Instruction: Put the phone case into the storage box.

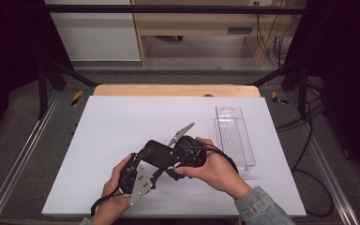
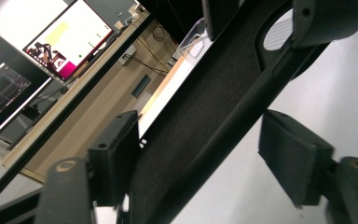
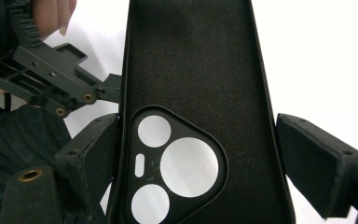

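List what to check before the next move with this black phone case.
1. Right claw has the phone case: ok, its pads sit against both long edges beside the camera cut-out.
2. Left claw closed on the case: not ok; the case runs between its pads, but one pad stands off it, with the table showing in the gap.
3. Case undistorted: ok, its edges look straight in both gripper views.
4. Clear tray ready: ok, it lies flat at the table's right side and looks empty.
5. Height of the case above the table: cannot tell.
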